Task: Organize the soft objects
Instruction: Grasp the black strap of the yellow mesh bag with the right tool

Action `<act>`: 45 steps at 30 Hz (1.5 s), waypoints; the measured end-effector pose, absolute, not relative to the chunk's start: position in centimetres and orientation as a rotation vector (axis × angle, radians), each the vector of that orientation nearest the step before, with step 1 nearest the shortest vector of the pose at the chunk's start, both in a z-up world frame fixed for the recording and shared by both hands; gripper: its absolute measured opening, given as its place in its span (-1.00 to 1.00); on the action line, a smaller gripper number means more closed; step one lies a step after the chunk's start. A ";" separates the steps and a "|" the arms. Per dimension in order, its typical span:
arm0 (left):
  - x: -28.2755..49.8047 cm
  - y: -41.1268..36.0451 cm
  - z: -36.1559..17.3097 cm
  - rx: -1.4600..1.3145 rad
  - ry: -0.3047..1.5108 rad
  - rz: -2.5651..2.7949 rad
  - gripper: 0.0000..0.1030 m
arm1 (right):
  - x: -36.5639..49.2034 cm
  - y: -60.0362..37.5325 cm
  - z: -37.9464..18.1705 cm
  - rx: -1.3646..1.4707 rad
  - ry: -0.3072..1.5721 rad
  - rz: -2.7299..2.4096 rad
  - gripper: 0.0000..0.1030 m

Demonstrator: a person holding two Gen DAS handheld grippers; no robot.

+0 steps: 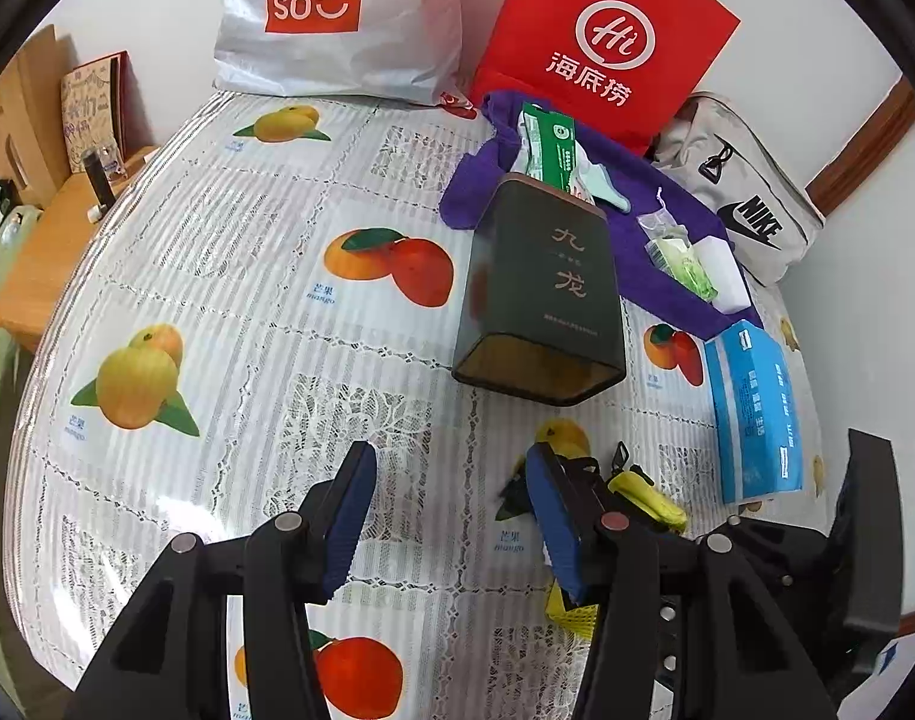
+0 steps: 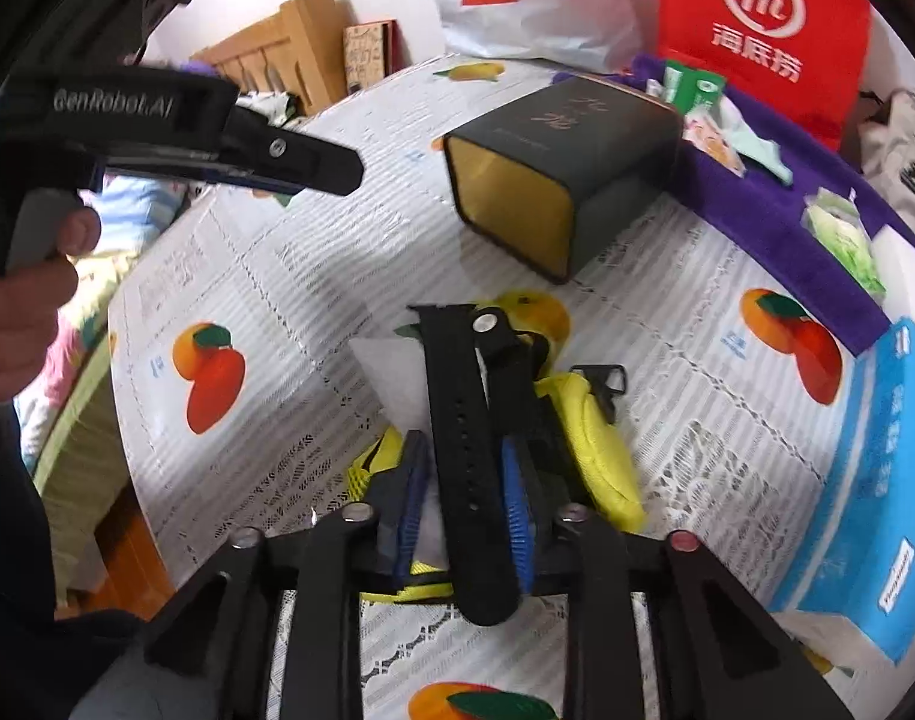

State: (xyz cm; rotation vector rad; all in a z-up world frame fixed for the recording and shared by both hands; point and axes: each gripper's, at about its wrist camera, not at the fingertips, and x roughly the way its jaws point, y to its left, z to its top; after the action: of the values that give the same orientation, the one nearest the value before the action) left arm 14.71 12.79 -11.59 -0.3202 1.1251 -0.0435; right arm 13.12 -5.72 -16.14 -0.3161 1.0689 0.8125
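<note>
A dark green box [image 1: 544, 294] lies on its side on the fruit-print tablecloth, its open mouth facing me; it also shows in the right wrist view [image 2: 568, 159]. My right gripper [image 2: 466, 492] is shut on a black watch strap [image 2: 460, 420], held above a yellow pouch [image 2: 601, 444] with a black clip. My left gripper [image 1: 451, 516] is open and empty, hovering over the cloth left of the yellow pouch [image 1: 646, 495]. In the right wrist view the left gripper [image 2: 301, 165] hangs at upper left, held by a hand.
A purple towel [image 1: 643, 204] with packets on it lies behind the box. A blue tissue pack [image 1: 754, 408] lies at right. A Miniso bag [image 1: 331, 18], a red paper bag [image 1: 607, 42] and a Nike bag [image 1: 751, 198] line the wall.
</note>
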 end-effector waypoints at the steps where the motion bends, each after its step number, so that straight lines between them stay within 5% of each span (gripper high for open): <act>1: 14.7 12.8 -11.6 -0.323 1.127 -0.049 -0.03 | 13.3 -5.6 -16.3 -0.324 1.075 0.808 -0.60; 21: 14.4 13.2 -12.1 -0.319 1.139 -0.066 -0.03 | 15.2 -5.1 -17.2 -0.249 1.159 0.786 -0.49; 29: 14.5 12.9 -12.4 -0.307 1.148 -0.074 -0.03 | 15.4 -6.3 -16.0 -0.207 1.112 0.783 -0.70; 31: 14.5 12.6 -12.6 -0.302 1.155 -0.078 -0.03 | 15.2 -7.0 -15.5 -0.189 1.101 0.776 -0.94; 45: 13.8 10.8 -12.5 -0.259 1.171 -0.095 -0.03 | 15.4 -7.2 -16.4 -0.186 1.091 0.757 -0.95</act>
State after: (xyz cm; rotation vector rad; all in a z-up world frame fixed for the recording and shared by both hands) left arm 13.77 10.84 -12.55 -0.2589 1.1714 -0.0951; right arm 15.37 -7.24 -16.43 -0.1861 1.0912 0.7571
